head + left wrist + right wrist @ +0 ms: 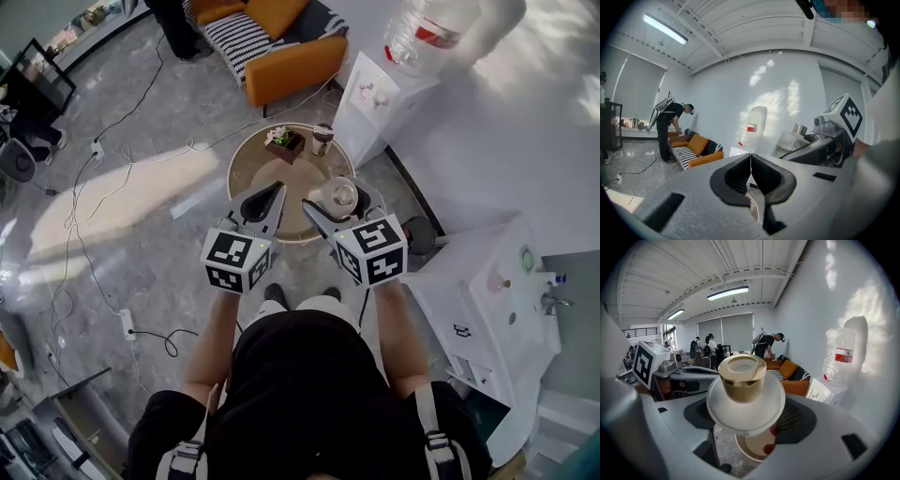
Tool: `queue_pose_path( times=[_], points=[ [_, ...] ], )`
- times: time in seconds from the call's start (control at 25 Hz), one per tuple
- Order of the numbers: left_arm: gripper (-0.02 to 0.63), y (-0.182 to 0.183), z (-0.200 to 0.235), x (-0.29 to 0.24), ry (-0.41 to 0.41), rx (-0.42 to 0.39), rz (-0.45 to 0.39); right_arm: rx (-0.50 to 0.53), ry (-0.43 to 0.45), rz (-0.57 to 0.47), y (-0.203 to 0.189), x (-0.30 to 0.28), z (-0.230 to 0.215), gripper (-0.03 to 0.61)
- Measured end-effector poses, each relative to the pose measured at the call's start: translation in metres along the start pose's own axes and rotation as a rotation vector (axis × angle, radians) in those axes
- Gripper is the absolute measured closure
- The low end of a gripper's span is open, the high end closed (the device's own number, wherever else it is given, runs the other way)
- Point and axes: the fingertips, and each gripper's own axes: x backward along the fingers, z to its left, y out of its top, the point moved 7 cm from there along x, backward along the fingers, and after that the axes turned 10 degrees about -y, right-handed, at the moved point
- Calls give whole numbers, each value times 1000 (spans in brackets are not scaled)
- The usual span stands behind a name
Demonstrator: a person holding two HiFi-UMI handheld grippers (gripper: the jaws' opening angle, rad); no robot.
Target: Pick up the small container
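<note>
The small container [337,197] is a clear glass jar with a gold lid [742,376], held upright. My right gripper [335,202] is shut on its body [746,405], one jaw on each side, lifted above the near right part of the round table [253,173]. My left gripper [277,190] hovers just to its left over the table's near edge, with its black pads [739,176] pressed together and nothing between them. In the left gripper view the jar [789,142] and the right gripper [828,140] show to the right.
On the far side of the table stand a small brown box with a plant [286,143] and a dark cup [322,137]. A water dispenser [373,97] stands behind, an orange sofa [281,52] beyond, a white cabinet [487,309] at right. Cables [103,197] cross the floor.
</note>
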Motion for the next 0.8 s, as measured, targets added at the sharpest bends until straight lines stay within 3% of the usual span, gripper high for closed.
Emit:
queue_pose_path(
  times=[0.8],
  points=[
    [595, -7, 1, 4, -49, 5, 19, -1, -70, -26, -4, 6, 12, 241]
  ],
)
